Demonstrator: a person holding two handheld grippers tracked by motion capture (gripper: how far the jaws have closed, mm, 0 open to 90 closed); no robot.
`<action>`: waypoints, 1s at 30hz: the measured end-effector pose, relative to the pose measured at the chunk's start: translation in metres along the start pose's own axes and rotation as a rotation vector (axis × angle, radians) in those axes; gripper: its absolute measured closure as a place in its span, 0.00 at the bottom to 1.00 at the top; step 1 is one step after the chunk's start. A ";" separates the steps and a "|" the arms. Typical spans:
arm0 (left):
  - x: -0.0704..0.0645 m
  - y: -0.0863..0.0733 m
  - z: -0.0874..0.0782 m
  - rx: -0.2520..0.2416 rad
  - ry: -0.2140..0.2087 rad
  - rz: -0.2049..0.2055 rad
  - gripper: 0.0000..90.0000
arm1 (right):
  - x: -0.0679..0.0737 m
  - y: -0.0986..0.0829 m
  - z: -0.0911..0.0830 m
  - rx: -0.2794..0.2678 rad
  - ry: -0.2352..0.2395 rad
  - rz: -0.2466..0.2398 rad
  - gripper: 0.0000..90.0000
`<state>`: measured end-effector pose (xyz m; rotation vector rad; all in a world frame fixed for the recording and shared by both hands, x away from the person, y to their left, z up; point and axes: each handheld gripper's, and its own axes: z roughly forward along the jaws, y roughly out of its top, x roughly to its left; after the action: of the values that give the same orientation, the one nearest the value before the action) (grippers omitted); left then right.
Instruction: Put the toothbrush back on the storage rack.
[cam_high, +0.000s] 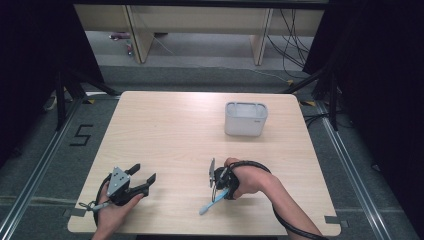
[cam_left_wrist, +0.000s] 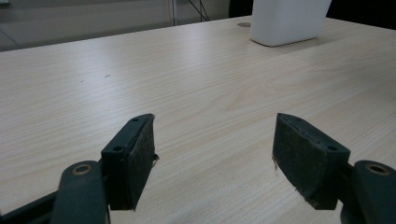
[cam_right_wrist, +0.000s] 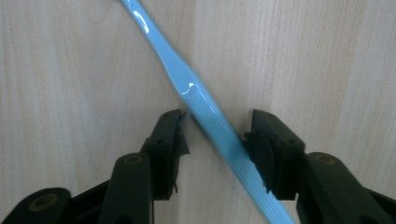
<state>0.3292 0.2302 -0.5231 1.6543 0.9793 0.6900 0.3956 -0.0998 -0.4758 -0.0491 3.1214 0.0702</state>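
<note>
A light blue toothbrush lies on the wooden table, running diagonally between the jaws of my right gripper. Both jaws have closed in until they touch its ribbed handle. From above, the right gripper points down at the table near the front centre, and the toothbrush sticks out toward the front left. My left gripper rests at the front left with its jaws wide apart. The left gripper has only bare table between its pads.
A white rectangular bin stands upright at the back right of the table, and in the left gripper view the bin is far ahead. Bare wood lies between it and both grippers. Black stands and cables surround the table.
</note>
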 end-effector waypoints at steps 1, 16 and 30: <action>0.000 0.000 0.000 -0.001 -0.001 -0.001 0.32 | 0.000 0.000 0.000 0.000 0.000 0.000 0.62; 0.000 0.000 0.000 0.000 0.002 0.002 0.32 | 0.006 0.003 -0.001 0.025 0.010 0.030 0.84; 0.000 0.000 -0.001 0.008 0.006 -0.002 0.32 | 0.005 0.000 0.000 -0.006 0.006 0.060 0.88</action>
<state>0.3287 0.2304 -0.5227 1.6587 0.9892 0.6903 0.3901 -0.0996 -0.4761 0.0436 3.1288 0.0797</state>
